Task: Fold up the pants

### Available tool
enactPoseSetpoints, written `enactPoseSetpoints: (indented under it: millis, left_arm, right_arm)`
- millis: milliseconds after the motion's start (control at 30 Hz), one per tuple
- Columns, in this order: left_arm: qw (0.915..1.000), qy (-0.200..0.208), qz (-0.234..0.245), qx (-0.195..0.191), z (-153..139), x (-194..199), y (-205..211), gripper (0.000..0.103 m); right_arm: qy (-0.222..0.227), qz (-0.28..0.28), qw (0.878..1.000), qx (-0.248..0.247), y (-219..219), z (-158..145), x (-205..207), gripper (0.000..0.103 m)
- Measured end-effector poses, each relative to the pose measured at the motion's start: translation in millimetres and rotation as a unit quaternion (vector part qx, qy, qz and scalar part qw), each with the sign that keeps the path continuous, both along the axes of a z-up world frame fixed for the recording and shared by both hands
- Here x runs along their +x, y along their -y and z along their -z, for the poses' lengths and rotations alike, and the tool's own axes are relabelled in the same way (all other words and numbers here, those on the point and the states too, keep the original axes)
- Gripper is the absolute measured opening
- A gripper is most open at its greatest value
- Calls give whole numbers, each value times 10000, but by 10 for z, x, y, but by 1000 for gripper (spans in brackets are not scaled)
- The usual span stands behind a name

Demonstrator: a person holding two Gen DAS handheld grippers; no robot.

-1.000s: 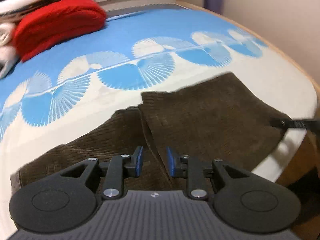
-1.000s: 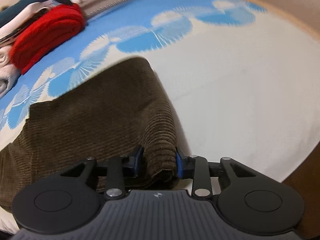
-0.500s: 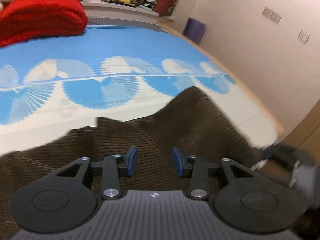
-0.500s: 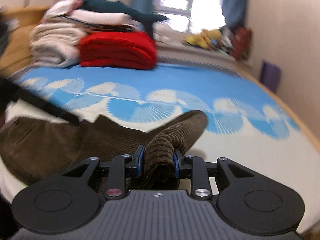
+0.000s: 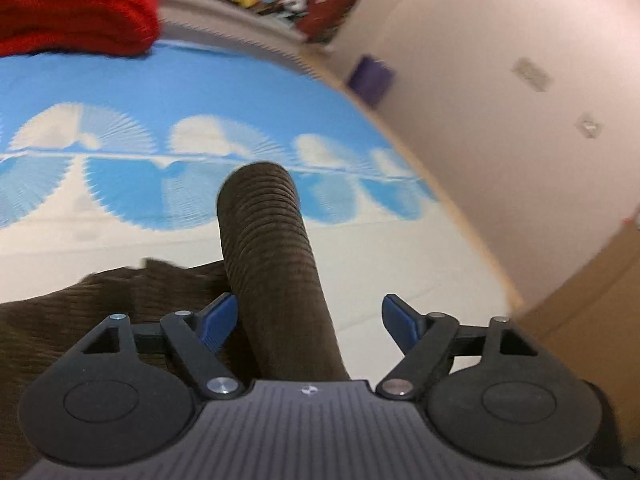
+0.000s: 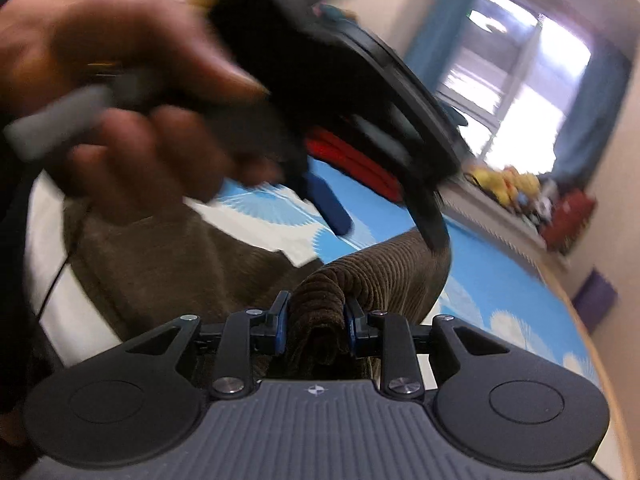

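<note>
The brown corduroy pants (image 5: 272, 248) lie on the blue-and-white bedspread (image 5: 200, 92), one part lifted into a thick ribbed roll. We judge the cloth soft, limp and fairly heavy, so it will sag and drag wherever it is not supported. Our right gripper (image 6: 314, 322) is clamped on a bunched fold of that roll, its pads pressing from both sides. Our left gripper (image 5: 310, 318) has just been opening; its jaws stand wide, the roll running between them against the left pad (image 5: 218, 320) and clear of the other. We would take hold at a doubled edge rather than a single layer. A red folded blanket (image 5: 76, 8) sits well apart.
</note>
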State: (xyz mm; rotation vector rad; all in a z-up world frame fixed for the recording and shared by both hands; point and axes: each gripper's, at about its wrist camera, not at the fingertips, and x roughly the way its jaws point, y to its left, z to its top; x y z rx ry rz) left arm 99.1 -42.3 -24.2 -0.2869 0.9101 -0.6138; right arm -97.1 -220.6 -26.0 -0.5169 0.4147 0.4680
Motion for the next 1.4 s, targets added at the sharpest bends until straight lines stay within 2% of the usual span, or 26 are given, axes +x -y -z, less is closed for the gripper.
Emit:
enactPoseSetpoints:
  millis: [33, 67, 100, 133, 167, 233, 300, 367, 467, 533, 567, 633, 733, 800, 833, 867, 900, 967, 1067, 1233, 1333, 1400]
  left_arm:
    - [9999, -119, -96, 62, 45, 41, -21, 76]
    - [9994, -262, -186, 152, 92, 83, -50, 66]
    - [9986, -372, -265, 251, 134, 111, -85, 44]
    - [9975, -457, -340, 418, 170, 131, -131, 30]
    - [9967, -498, -388, 516, 186, 148, -194, 20]
    - [9956, -486, -476, 639, 169, 142, -326, 18]
    - [9937, -123, -455, 1016, 70, 67, -429, 18]
    - [9922, 65, -518, 1133, -25, 23, -615, 18]
    - [9874, 138, -851, 1330, -120, -13, -1106, 18]
    - [9833, 72, -1145, 1415, -145, 1, -1515, 18]
    - [9816, 22, -1273, 1423, -152, 5, -1716, 18]
    - [9775, -91, -1534, 1446, -135, -3, -2136, 18]
    - [9682, -400, -1967, 1496, -39, -5, -2660, 20]
    - [9575, -628, -2309, 1612, 48, 5, -2943, 33]
    - [9499, -754, -2532, 1673, 99, 21, -3083, 36]
    - [9480, -846, -2615, 1602, 123, 17, -3195, 44]
    - [9484, -948, -2649, 1460, 160, 20, -3292, 61]
    - [9461, -1186, -2737, 1257, 263, 36, -3413, 84]
    - [9450, -1402, -2629, 1352, 427, 42, -3419, 86]
    - [9446, -1823, -2396, 1306, 852, 69, -3345, 86]
    - [9469, -1962, -2360, 961, 1072, 58, -3332, 87]
    - [9508, -2066, -2171, 788, 1144, 77, -3311, 87]
  right_arm:
    - [91, -170, 9997, -164, -69, 17, -44, 28]
    - [147, -328, 9990, -282, -145, 26, -78, 28]
    - [188, -475, 9981, -355, -204, 37, -121, 28]
    - [215, -583, 9973, -400, -263, 48, -172, 28]
    - [227, -667, 9965, -440, -305, 56, -212, 28]
    - [181, -687, 9965, -450, -365, 71, -226, 29]
    - [95, -842, 9959, -321, -370, 28, -217, 31]
    - [-58, -1225, 9924, 62, -346, -104, -219, 33]
    - [-567, -1713, 9794, 908, -272, -366, -166, 36]
    - [-888, -1797, 9683, 1491, -204, -504, -83, 47]
    - [-1003, -1749, 9640, 1735, -177, -541, -25, 55]
    - [-1214, -1493, 9596, 2052, -153, -569, 132, 65]
    - [-1733, -866, 9539, 2292, -191, -431, 451, 68]
    - [-2225, -294, 9434, 2441, -256, -270, 687, 68]
    - [-2470, -28, 9367, 2480, -284, -173, 806, 68]
    - [-2683, 149, 9301, 2504, -322, -71, 883, 68]
    - [-2872, 309, 9238, 2514, -350, 9, 968, 68]
    - [-3075, 604, 9170, 2468, -433, 137, 1135, 70]
    - [-3387, 1051, 8992, 2564, -487, 343, 1315, 79]
    - [-3896, 1761, 8629, 2696, -611, 689, 1554, 80]
    - [-4292, 2019, 8343, 2809, -600, 955, 1681, 80]
    - [-4445, 2018, 8274, 2776, -665, 1033, 1721, 79]
